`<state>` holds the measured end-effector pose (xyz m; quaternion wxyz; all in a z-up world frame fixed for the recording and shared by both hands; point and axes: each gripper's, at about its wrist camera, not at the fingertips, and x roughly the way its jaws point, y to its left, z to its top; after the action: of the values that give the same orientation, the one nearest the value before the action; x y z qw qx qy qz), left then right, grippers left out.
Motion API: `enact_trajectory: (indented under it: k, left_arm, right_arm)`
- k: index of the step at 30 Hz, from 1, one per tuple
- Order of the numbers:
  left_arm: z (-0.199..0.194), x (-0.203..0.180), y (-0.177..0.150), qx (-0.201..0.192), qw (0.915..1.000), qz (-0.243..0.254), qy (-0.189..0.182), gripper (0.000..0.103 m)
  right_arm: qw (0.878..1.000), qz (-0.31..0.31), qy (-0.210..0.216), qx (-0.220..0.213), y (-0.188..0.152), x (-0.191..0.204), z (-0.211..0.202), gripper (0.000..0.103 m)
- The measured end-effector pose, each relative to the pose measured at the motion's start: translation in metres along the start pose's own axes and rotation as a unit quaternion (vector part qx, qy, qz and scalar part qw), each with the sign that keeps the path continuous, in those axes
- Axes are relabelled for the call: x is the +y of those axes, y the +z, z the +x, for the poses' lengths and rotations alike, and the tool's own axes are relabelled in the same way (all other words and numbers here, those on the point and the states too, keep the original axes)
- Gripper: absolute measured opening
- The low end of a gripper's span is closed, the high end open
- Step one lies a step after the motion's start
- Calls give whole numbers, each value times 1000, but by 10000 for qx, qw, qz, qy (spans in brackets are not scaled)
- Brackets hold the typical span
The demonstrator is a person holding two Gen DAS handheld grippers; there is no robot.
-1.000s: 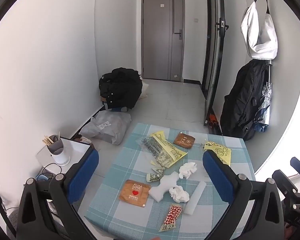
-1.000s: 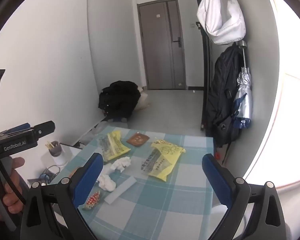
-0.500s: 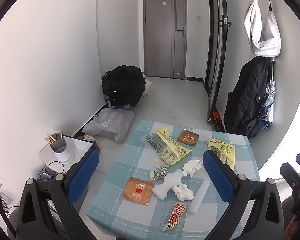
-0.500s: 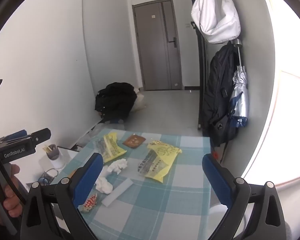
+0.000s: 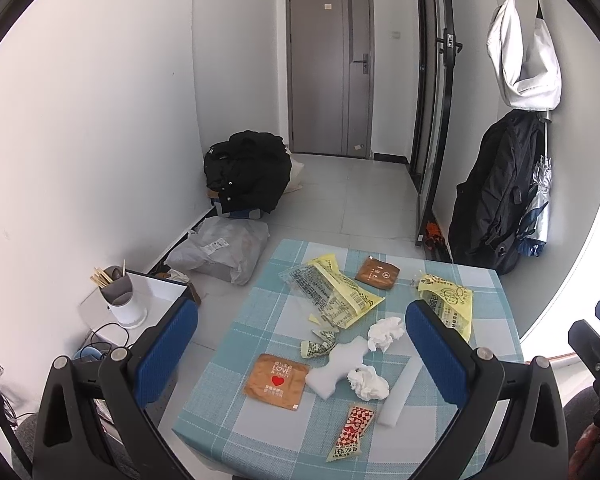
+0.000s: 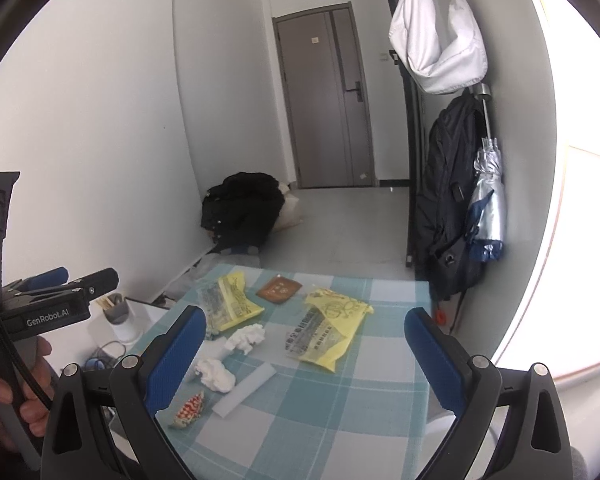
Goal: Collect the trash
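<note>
Trash lies on a small table with a blue checked cloth (image 5: 260, 304): two yellow wrappers (image 5: 336, 292) (image 5: 448, 300), a brown sachet (image 5: 378, 273), an orange sachet with a heart (image 5: 277, 376), two crumpled tissues (image 5: 385, 332) (image 5: 367, 382), white foam pieces (image 5: 338, 366) (image 5: 398, 394) and a red-white ketchup packet (image 5: 350, 432). My left gripper (image 5: 302, 344) is open and empty, held above the table's near side. My right gripper (image 6: 304, 352) is open and empty above the table; the yellow wrapper (image 6: 328, 328) lies between its fingers in view.
A white stand with a cup of chopsticks (image 5: 120, 292) is left of the table. A grey parcel bag (image 5: 224, 248) and black clothes pile (image 5: 246, 172) lie on the floor beyond. A black backpack (image 5: 496, 196) and white bag (image 5: 524, 56) hang on the right wall.
Both grippers have drawn back and risen a little, so the table looks smaller and farther. Both stay open and empty. The trash has not moved.
</note>
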<state>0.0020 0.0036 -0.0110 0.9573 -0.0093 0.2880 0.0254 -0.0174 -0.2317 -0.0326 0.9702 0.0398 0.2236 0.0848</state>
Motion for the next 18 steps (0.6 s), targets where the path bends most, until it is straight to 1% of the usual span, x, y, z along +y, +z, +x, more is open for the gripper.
enact_trajectory:
  k: [3,5,7,15,18]
  left_arm:
    - [0,0,0,-7,10000,7,31,102]
    - [1,0,0,7,10000,-1,35,102]
    - [1,2,-1,12,10000,-12,52,102]
    - [5,5,-3,79,9999,-62,66,102]
    - [6,5,-3,68,9999,-45,59,102]
  right_arm:
    - [10000,-22,6,31,0,1,1,100]
    - [9998,5,166,92,-1,0,3,100]
    - [9996,42,236,141,-3,1,3,101]
    - [9996,-34,167,211,-3,4,5,101]
    - [9993,-21,248,271,-3,4,6,100]
